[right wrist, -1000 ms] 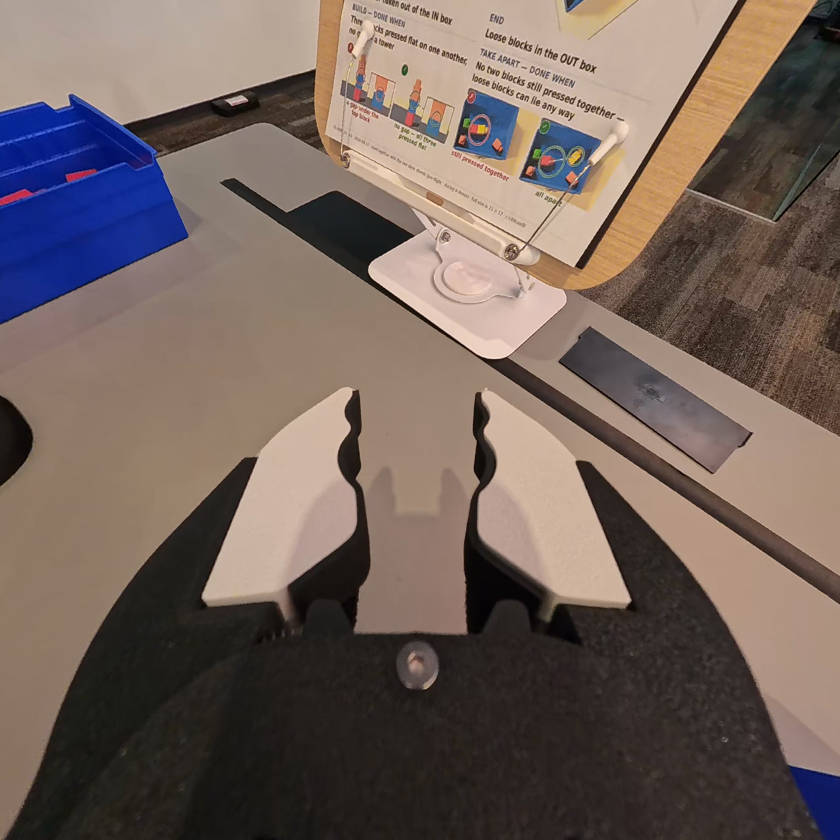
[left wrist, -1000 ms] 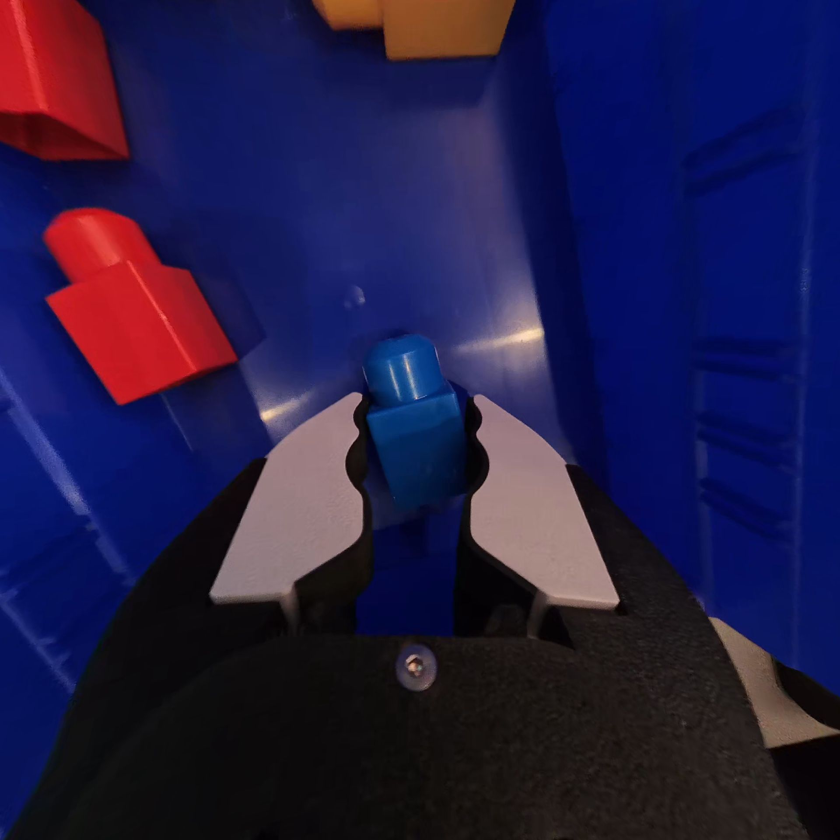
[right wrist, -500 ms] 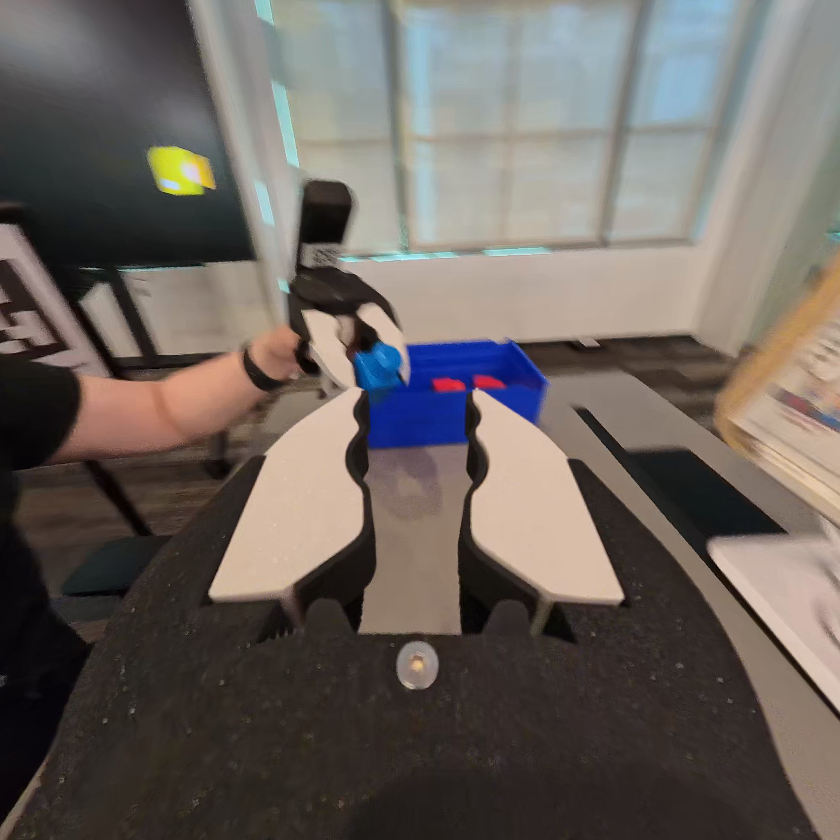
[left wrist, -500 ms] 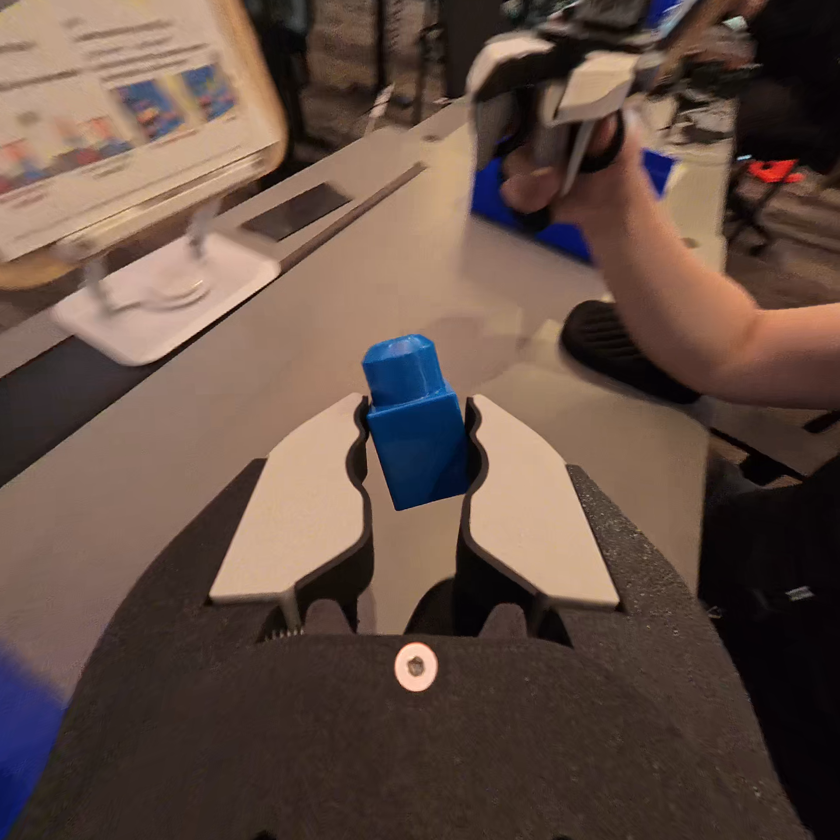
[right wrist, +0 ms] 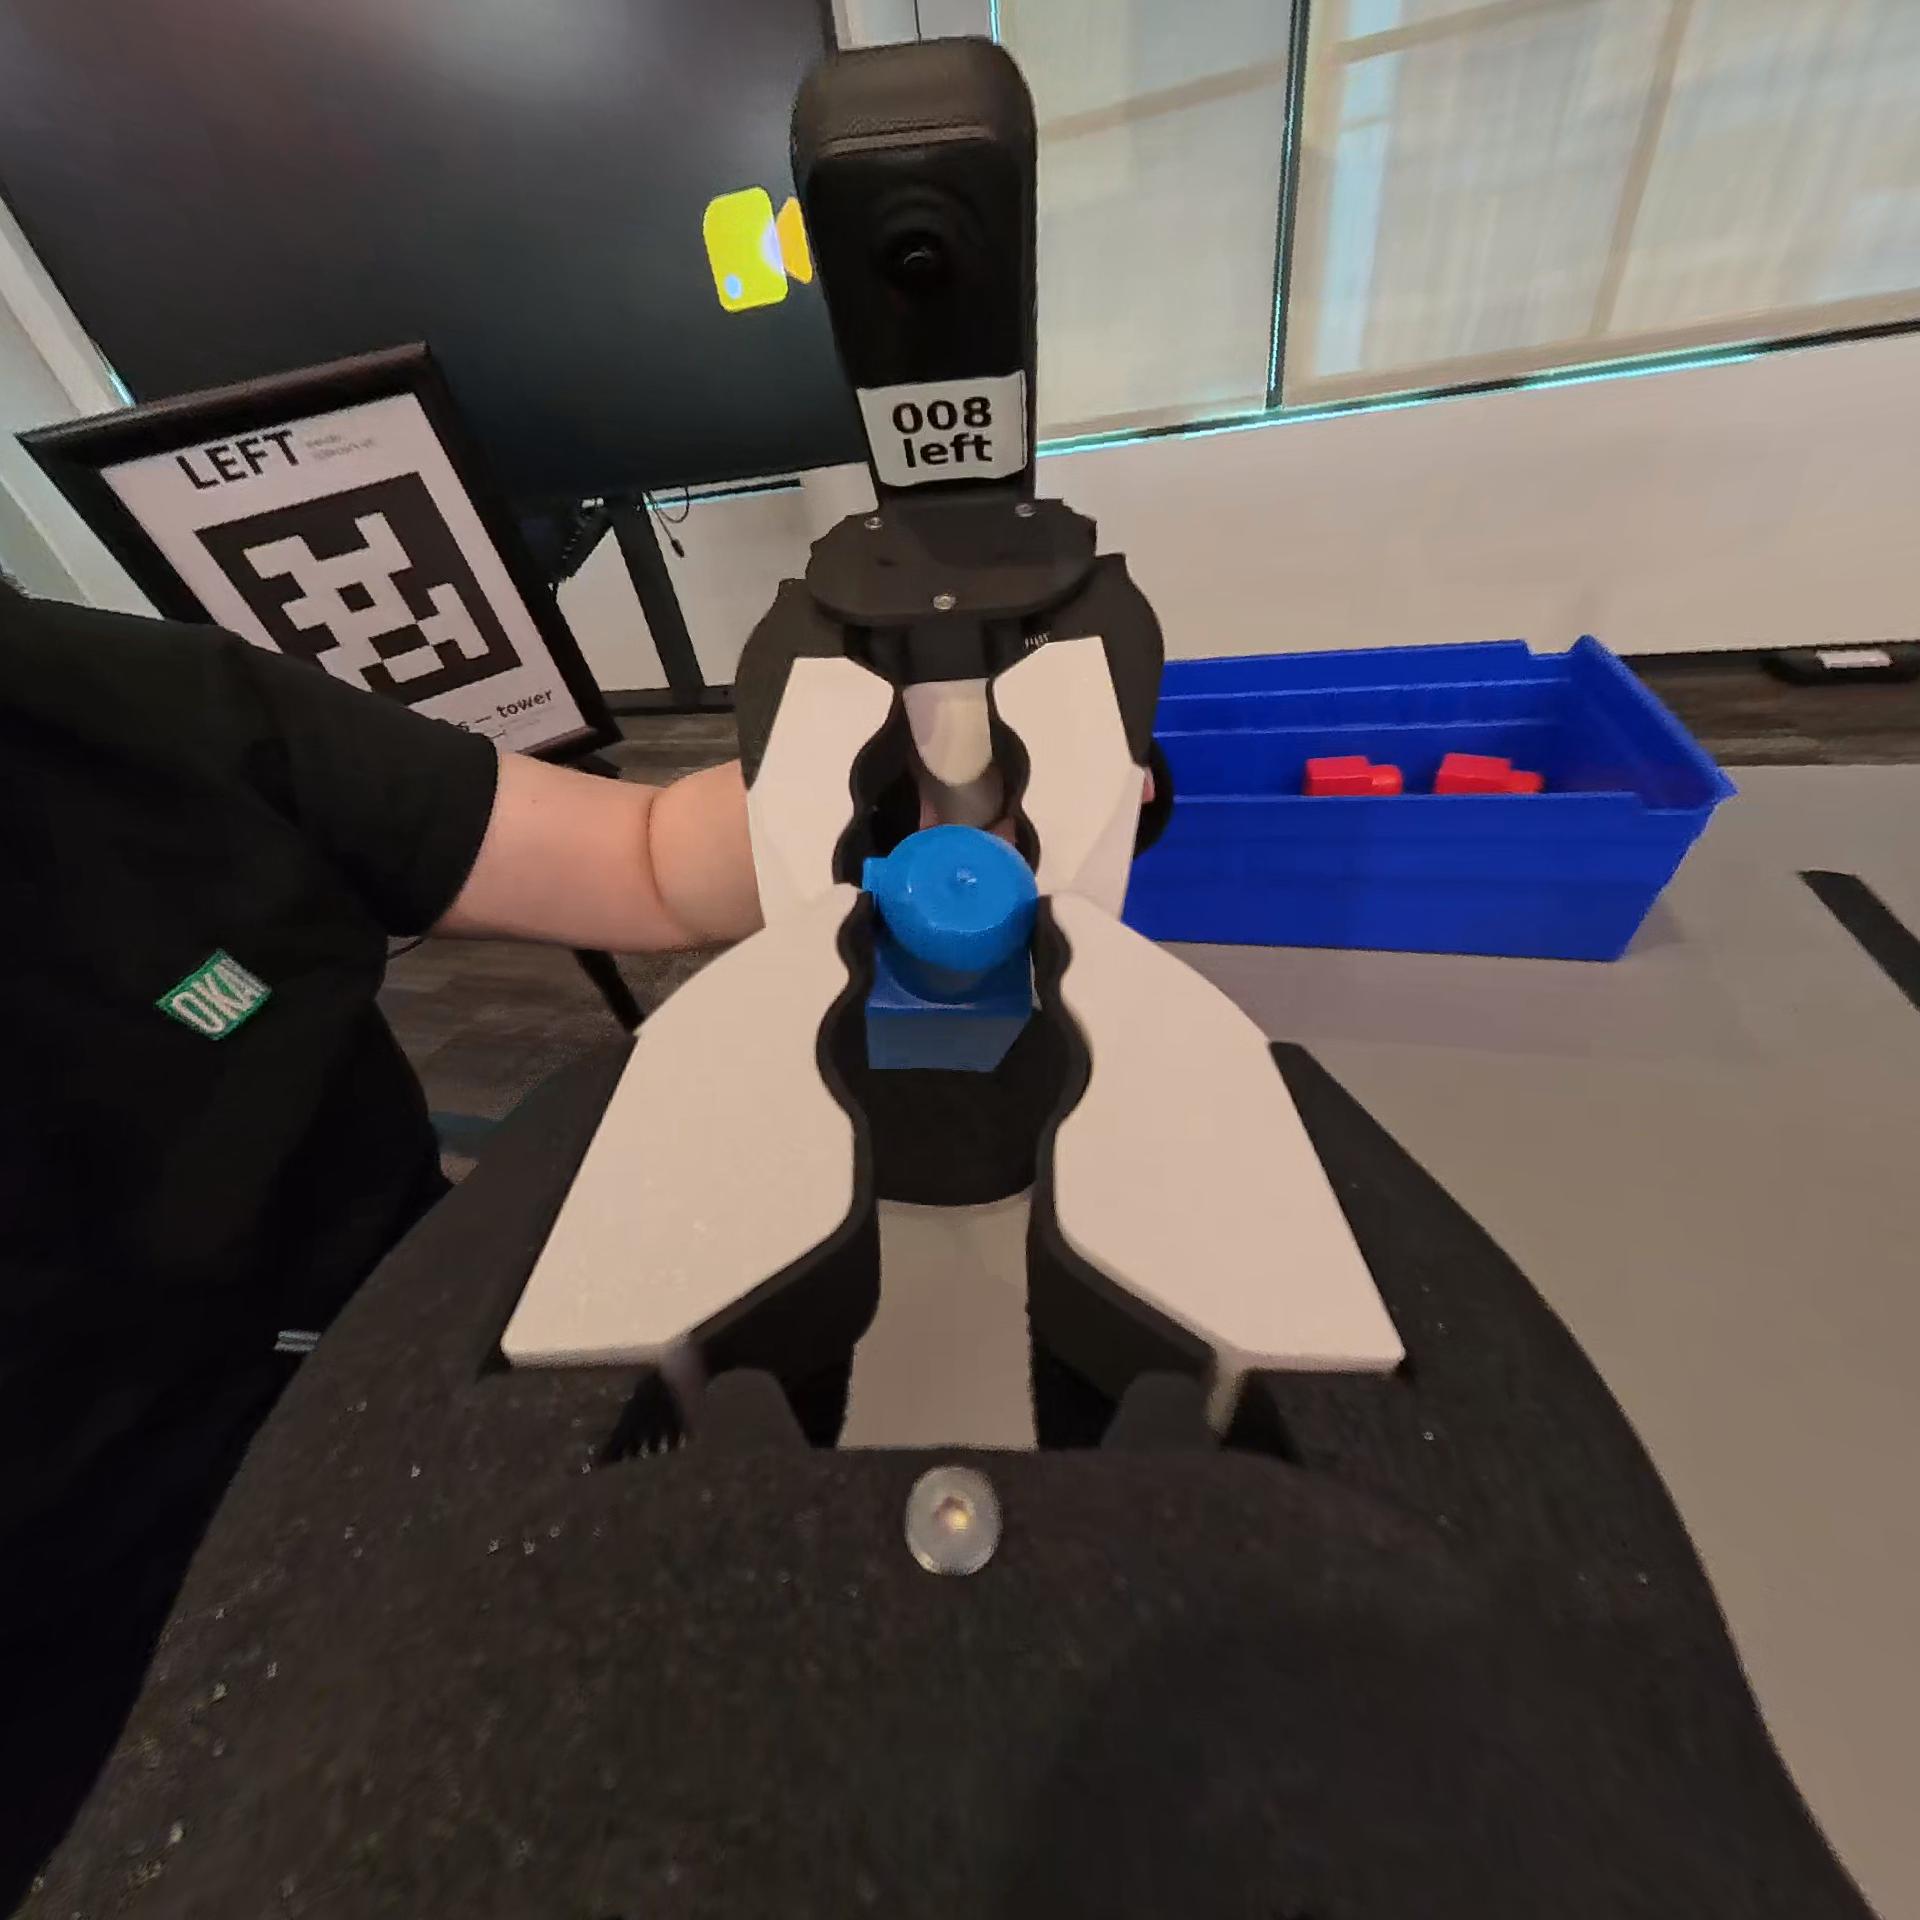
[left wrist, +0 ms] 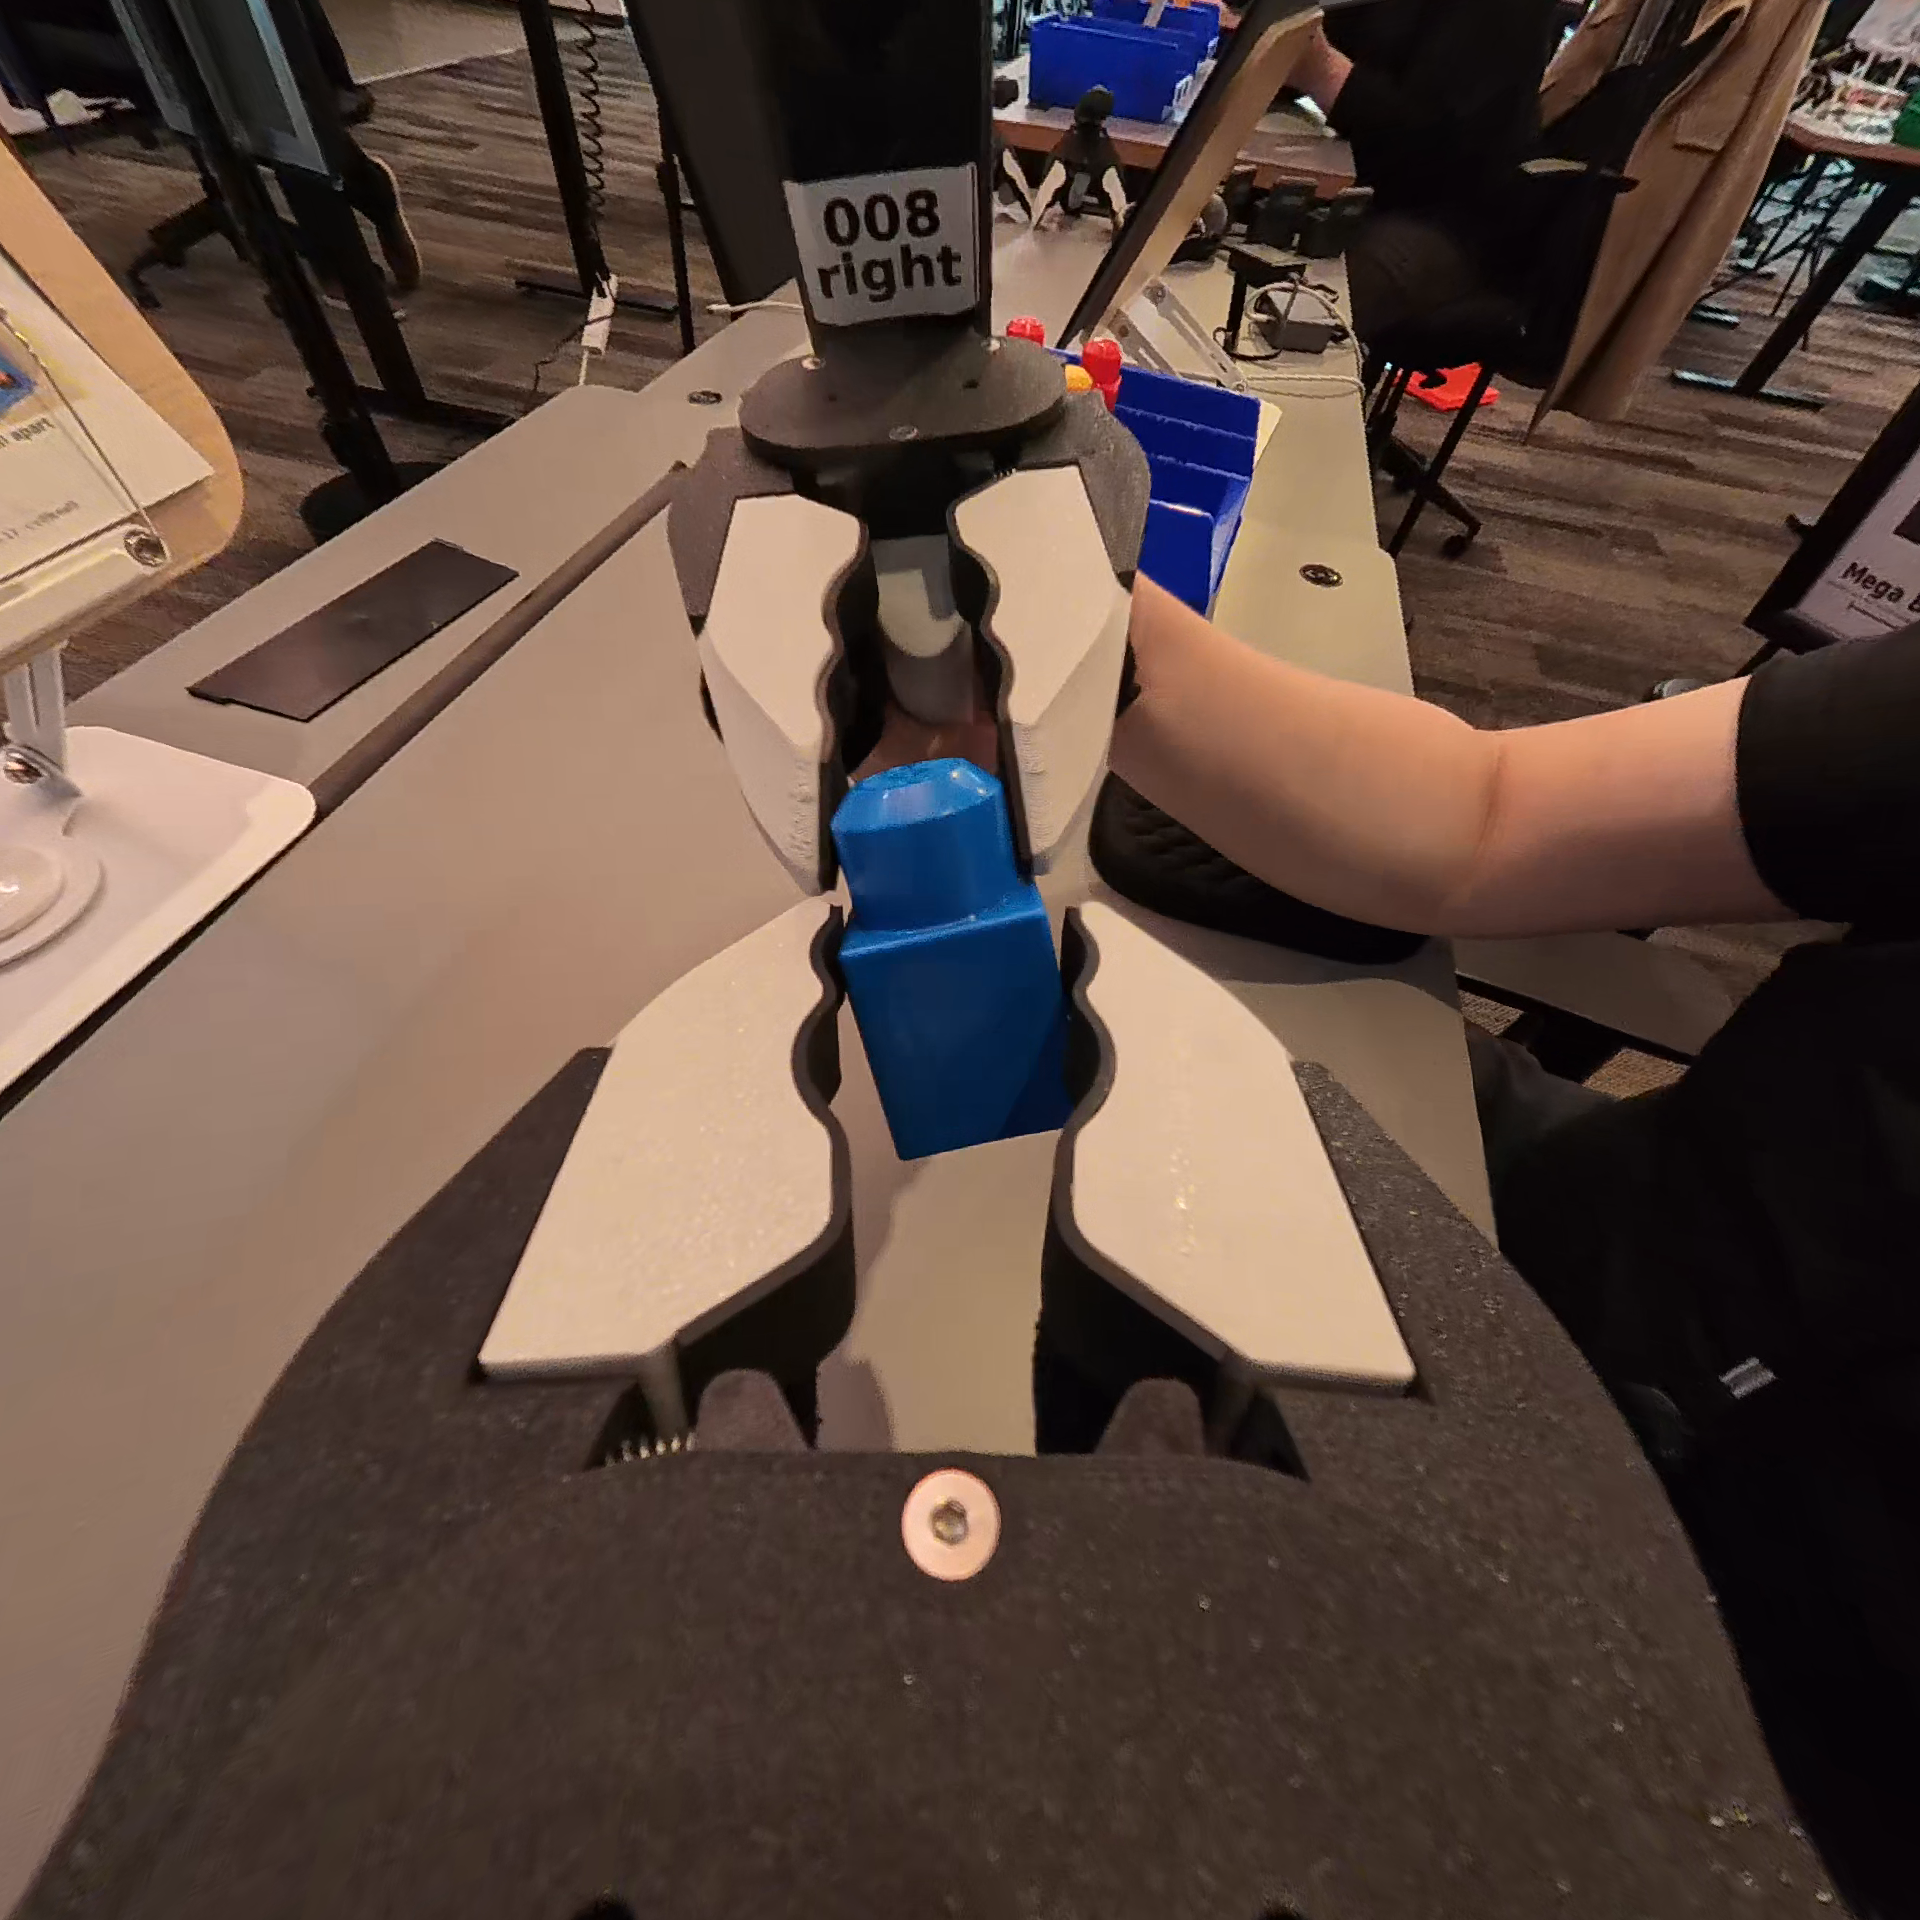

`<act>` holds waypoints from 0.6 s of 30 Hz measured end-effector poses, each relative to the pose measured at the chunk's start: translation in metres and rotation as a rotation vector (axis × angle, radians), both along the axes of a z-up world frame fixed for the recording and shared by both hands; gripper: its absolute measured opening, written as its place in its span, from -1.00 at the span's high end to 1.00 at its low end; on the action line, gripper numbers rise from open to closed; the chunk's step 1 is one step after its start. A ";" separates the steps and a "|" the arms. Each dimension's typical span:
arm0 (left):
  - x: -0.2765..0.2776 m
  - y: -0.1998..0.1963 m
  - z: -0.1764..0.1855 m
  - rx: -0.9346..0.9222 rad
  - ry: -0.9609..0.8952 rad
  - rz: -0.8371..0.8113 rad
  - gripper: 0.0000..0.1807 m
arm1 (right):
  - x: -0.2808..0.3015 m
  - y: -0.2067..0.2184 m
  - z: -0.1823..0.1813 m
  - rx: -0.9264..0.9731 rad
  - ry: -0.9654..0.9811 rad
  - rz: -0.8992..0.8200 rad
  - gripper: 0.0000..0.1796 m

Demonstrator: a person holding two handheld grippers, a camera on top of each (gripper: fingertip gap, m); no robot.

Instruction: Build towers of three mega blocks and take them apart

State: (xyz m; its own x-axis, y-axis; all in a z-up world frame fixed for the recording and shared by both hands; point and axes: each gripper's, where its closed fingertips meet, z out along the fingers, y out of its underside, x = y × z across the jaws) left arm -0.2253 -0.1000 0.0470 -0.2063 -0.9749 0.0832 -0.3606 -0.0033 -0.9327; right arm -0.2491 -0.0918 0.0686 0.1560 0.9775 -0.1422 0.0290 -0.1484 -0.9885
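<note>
Above the grey table (left wrist: 312, 1039), my left gripper (left wrist: 948, 935) clamps one blue block (left wrist: 951, 1029); my right gripper (right wrist: 951, 925) brackets its stud, contact unclear. No tower started.

Left wrist view: mounted just behind the left gripper (left wrist: 945, 925), looking forward along its fingers across the grey table (left wrist: 416, 935), very near the blue block (left wrist: 951, 1018) at frame centre. Faces the right gripper (left wrist: 920, 842) head-on in the upper middle. Right wrist view: same mounting behind the right gripper (right wrist: 951, 925), facing the opposite way, toward the left gripper (right wrist: 945, 883) and a blue bin (right wrist: 1403, 883) at right. Shared by both: block, both grippers, tabletop.
</note>
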 end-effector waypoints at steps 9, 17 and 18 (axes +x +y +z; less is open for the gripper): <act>-0.069 0.089 -0.024 0.133 0.112 0.388 0.44 | 0.117 0.051 -0.124 -0.036 -0.595 -0.355 0.69; -0.263 0.229 -0.050 0.134 0.460 0.932 0.54 | 0.158 0.064 -0.182 -0.079 -0.653 -0.421 0.68; -0.285 0.237 -0.062 0.092 0.531 0.964 0.54 | 0.156 0.065 -0.181 -0.075 -0.641 -0.423 0.69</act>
State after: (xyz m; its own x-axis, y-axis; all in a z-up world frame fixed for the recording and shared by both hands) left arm -0.5104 0.1374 -0.0148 0.6840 -0.7150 -0.1448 -0.5991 -0.4373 -0.6707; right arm -0.0928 -0.0268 -0.1126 0.5881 0.8079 0.0384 0.5185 -0.3401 -0.7845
